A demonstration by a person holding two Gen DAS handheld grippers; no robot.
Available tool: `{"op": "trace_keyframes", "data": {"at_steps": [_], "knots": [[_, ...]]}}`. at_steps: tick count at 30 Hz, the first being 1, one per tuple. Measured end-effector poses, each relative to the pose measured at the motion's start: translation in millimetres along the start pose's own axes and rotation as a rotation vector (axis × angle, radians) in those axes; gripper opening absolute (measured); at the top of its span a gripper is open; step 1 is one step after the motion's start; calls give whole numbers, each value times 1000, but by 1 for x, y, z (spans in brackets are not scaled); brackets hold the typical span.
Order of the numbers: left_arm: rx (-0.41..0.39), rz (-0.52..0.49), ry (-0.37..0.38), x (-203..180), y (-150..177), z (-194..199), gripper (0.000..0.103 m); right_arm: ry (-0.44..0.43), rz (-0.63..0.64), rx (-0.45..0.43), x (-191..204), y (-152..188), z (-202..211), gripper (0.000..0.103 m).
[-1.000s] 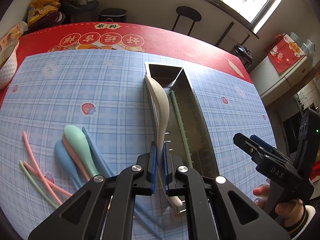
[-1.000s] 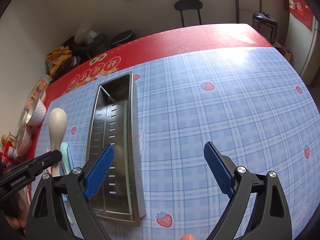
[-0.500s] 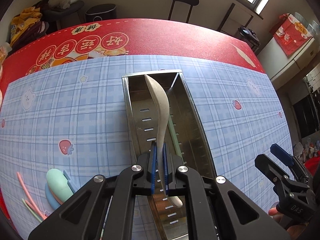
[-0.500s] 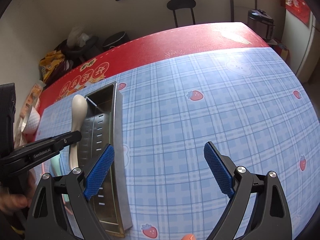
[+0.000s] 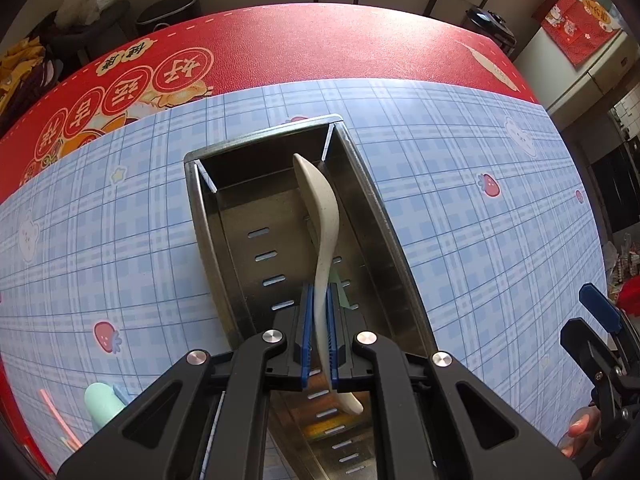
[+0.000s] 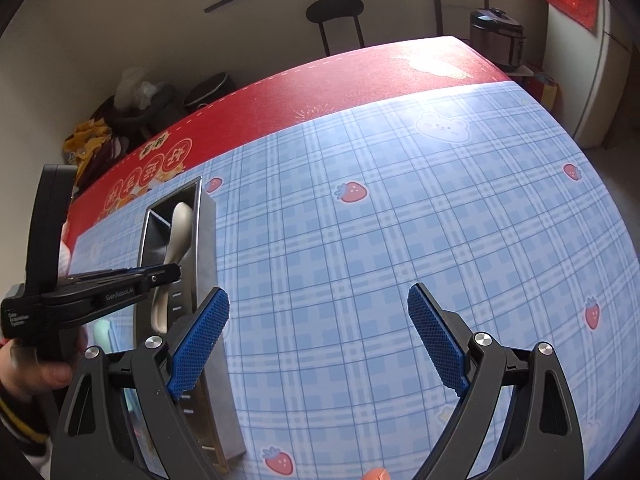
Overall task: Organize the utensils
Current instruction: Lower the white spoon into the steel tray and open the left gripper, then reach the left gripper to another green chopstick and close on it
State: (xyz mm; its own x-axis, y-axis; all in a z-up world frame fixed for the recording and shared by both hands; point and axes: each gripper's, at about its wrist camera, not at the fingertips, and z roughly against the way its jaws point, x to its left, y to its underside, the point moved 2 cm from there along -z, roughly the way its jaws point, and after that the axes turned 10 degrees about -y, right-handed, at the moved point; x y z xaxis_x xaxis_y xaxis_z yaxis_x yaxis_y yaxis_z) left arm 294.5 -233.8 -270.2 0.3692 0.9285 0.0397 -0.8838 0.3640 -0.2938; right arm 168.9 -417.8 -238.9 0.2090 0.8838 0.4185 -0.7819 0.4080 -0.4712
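My left gripper (image 5: 319, 312) is shut on the handle of a beige spoon (image 5: 322, 208). It holds the spoon over the inside of a long steel utensil tray (image 5: 372, 216), bowl end toward the tray's far wall. A green utensil (image 5: 340, 292) lies on the tray floor, mostly hidden by the spoon. In the right wrist view the spoon (image 6: 176, 236) and tray (image 6: 204, 240) show at left, with the left gripper (image 6: 160, 276) beside them. My right gripper (image 6: 316, 332) is open and empty above the tablecloth, right of the tray.
A mint spoon (image 5: 102, 404), a blue utensil and pink sticks (image 5: 56, 416) lie on the blue plaid cloth left of the tray. A red mat (image 5: 320, 44) covers the far table. A stool (image 6: 336, 16) and a cooker (image 6: 496, 36) stand beyond the edge.
My left gripper has carried the beige spoon right and forward, from beside the tray's left wall to over the tray's inside, and lower. The right gripper stays open, shifted slightly.
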Motion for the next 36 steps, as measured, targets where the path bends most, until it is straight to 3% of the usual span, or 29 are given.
{"op": "trace_keyframes", "data": {"at_steps": [3,6,16,26,32,36], "knots": [[-9,6,32,0,-4,1,9,6,-9,7,-3,2,1,88],[-35,7,61,2,-3,12,17,11,-13,5,-4,5,3,88],[-125,64,94,38,20,61,18,-53,-13,5,18,10,6,88],[-175,239,33,124,97,98,18,-148,82,44,75,29,0,88],[-179,356,-42,179,157,114,18,-125,217,61,113,47,-5,88],[-172,437,-72,205,196,120,18,-154,235,94,131,56,-10,88]]}}
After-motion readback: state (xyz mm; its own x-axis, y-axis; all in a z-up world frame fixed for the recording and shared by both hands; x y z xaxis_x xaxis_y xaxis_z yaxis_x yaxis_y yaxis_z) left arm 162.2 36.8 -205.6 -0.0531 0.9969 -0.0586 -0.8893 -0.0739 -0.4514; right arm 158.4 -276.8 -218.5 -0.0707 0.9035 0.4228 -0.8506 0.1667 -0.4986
